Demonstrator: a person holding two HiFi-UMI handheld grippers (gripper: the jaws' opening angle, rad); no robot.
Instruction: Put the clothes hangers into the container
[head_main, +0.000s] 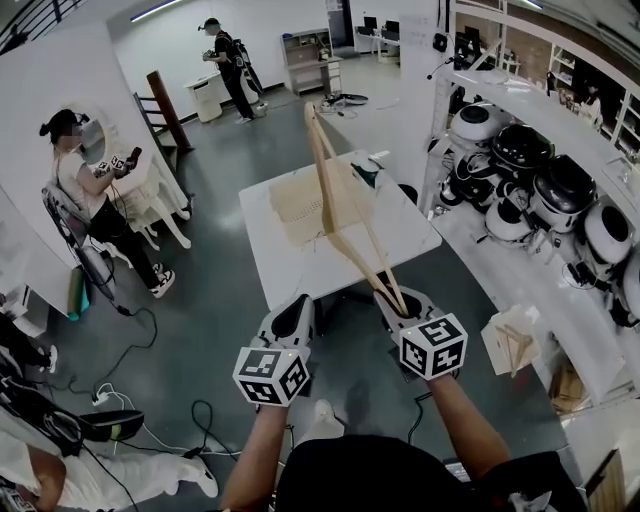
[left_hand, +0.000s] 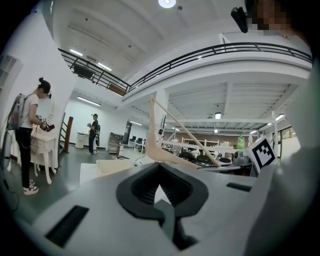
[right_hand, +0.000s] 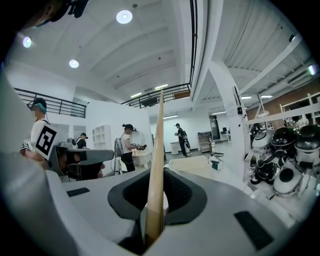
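1. The right gripper (head_main: 398, 308) clamps one hanger (head_main: 325, 198) tip, holding it high over the table's (head_main: 400, 235) near edge. The left gripper (head_main: 291, 322) has its jaws together, empty.
2. Gripped by one tip, the hanger may swing and miss the container (head_main: 296, 206) near the far edge.

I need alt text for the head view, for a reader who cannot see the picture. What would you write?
Seen from above, the right gripper holds a wooden clothes hanger raised over a white table, on which a pale container stands. The left gripper beside it holds nothing; rice cookers fill the shelves at right.
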